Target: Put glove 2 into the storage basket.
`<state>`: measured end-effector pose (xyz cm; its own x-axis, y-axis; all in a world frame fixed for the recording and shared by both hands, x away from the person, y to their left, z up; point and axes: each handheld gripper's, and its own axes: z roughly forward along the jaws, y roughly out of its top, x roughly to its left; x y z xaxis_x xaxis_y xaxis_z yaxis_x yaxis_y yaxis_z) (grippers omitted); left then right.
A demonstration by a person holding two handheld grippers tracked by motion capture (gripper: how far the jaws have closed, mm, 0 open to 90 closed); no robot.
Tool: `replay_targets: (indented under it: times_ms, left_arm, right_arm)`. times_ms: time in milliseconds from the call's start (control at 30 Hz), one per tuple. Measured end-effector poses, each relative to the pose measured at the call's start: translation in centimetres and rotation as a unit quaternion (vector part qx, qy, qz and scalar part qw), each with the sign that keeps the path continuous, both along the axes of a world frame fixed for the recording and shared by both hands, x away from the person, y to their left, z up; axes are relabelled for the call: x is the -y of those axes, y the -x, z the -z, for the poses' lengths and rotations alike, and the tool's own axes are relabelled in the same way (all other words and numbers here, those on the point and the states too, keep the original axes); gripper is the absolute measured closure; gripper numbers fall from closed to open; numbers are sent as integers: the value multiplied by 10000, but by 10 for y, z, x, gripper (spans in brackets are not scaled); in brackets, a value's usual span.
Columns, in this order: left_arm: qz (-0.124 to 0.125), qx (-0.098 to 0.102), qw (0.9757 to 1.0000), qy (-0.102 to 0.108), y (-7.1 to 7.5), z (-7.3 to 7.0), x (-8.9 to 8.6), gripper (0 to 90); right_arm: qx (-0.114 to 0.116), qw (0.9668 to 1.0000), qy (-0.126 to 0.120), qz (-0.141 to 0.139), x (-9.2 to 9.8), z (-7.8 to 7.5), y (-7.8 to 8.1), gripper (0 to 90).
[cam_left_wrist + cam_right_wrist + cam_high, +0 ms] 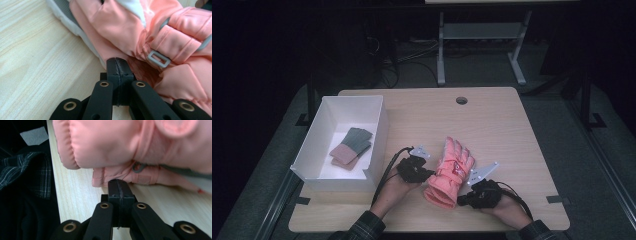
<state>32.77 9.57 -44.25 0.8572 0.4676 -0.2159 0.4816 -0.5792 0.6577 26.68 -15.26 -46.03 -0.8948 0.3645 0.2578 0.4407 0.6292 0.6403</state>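
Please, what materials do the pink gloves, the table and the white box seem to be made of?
Pink gloves: probably padded synthetic fabric with a slight sheen; puffy quilted seams, a grey buckle that looks like plastic, and a pale fleecy-looking lining at the edge.
Table: light wood or wood-look laminate, matte; the grain lines are visible.
White box: smooth, matte, thin straight walls; cardboard or plastic, I cannot tell which.

Surface: I see a light wood surface (502, 120) with a round hole (461, 100) near its far edge.
On it, left: white box (379, 125).
On it, near edge: pink glove (451, 172).
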Motion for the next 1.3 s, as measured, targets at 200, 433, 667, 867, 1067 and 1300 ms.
replay_targets:
  times_ms: [200,433,667,867,1067,1300]
  left_arm:
    - [-58,-58,10000,35,-1,0,-3,897]
    - [-183,-75,9998,-65,-2,1,-7,896]
    - [-222,-118,9996,-127,-2,0,-18,896]
    - [-266,-112,9994,-166,-1,-1,-23,896]
    - [-361,-126,9991,-166,0,-1,-23,896]
    - [-375,-134,9990,-188,-1,-1,-25,895]
  right_arm:
    - [-19,9999,-89,-143,-14,1,4,900]
    - [52,9997,-183,157,5,-8,4,900]
    - [524,9931,-480,929,40,-33,0,900]
    - [779,9872,-569,1269,36,-45,-15,900]
    - [939,9862,-477,1278,22,-42,-26,900]
    - [870,9879,-149,1272,7,-24,-34,900]
